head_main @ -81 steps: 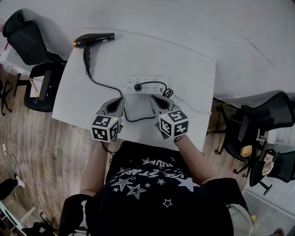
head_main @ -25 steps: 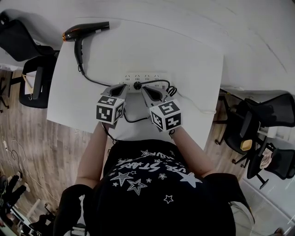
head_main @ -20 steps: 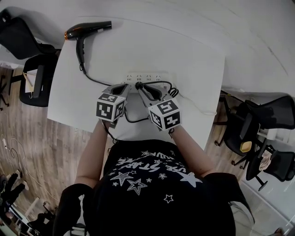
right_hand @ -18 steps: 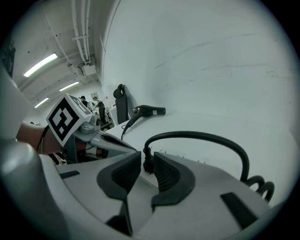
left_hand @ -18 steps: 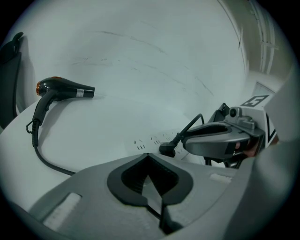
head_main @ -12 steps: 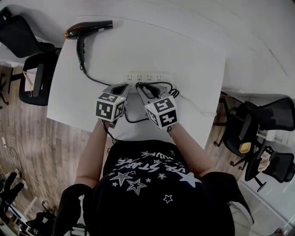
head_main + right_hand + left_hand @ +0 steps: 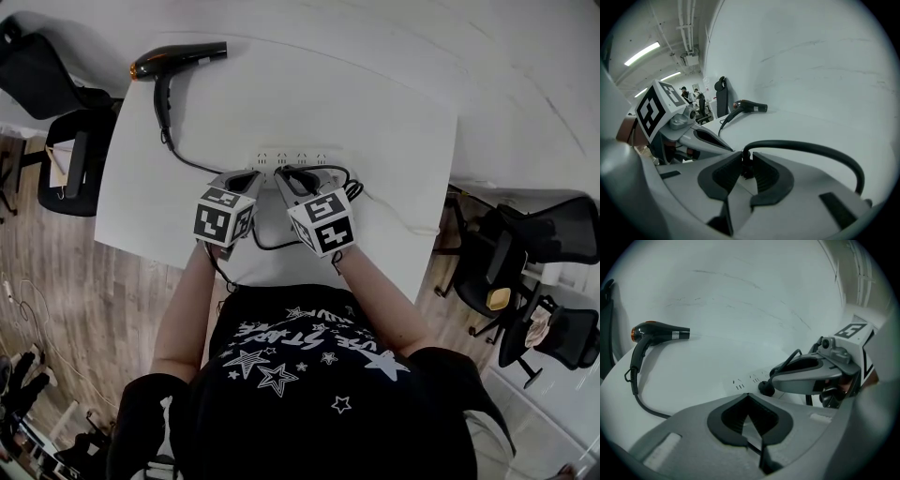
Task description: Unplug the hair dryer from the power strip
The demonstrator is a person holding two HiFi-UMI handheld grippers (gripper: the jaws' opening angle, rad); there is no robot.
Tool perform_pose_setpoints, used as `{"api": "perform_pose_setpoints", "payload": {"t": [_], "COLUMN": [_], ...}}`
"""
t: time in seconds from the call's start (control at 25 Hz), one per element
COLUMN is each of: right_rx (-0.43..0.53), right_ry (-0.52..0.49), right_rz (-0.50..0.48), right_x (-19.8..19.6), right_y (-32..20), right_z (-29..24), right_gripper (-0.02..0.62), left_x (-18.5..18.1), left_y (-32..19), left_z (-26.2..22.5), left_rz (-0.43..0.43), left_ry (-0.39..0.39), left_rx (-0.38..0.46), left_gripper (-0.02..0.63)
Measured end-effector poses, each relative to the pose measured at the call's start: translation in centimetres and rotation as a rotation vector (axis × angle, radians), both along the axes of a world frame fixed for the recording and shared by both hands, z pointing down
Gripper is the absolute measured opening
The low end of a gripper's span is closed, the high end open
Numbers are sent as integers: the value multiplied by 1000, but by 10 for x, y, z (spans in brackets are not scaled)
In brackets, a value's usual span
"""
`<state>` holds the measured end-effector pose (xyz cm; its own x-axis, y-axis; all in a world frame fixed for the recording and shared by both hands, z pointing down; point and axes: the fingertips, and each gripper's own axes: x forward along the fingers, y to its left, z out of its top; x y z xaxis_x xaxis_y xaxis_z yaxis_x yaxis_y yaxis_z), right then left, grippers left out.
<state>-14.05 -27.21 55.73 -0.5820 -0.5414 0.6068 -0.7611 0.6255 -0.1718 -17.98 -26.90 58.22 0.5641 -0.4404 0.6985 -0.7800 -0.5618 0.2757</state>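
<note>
Grippers meet over the near half of the table in the head view. The left gripper points its tip at the left end of the strip. The right gripper lies just beside it, on its right, tip down on the strip. A cord loops off to the right of the right gripper. Another run of it leads from under the left gripper, far ahead and left, to the dryer, well apart from both tools.

Left gripper view: the jaws are closed on each other with nothing between them. Just past their tip lies the strip, its slots showing. The plug stands on it ahead and to the right, under the right gripper's finger. The dryer lies on its side far ahead to the left.

Right gripper view: the jaws are narrow, pads pinching the black plug from both sides. The cord arches up out of them and away to the right. The left gripper's tip lies just to the left, and the dryer is far ahead.
</note>
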Motion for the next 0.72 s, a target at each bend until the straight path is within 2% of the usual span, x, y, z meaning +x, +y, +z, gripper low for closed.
{"api": "perform_pose_setpoints", "payload": {"t": [0.24, 0.52, 0.6, 0.72], "right_rx": [13, 140, 125, 41], "right_ry": [4, 198, 181, 81], "right_rz": [7, -69, -77, -65], "right_x": [1, -4, -3, 0], "right_y": [0, 8, 9, 5], "right_z": [0, -4, -2, 1], "right_gripper": [74, 69, 69, 69], "left_x": [0, 2, 2, 2], "left_y": [0, -1, 0, 1], "left_z": [0, 1, 0, 0], "left_rz": [7, 16, 19, 34], "left_ry": [-8, -49, -52, -61], "left_rx": [1, 19, 33, 45], "left_gripper": [8, 8, 8, 8]}}
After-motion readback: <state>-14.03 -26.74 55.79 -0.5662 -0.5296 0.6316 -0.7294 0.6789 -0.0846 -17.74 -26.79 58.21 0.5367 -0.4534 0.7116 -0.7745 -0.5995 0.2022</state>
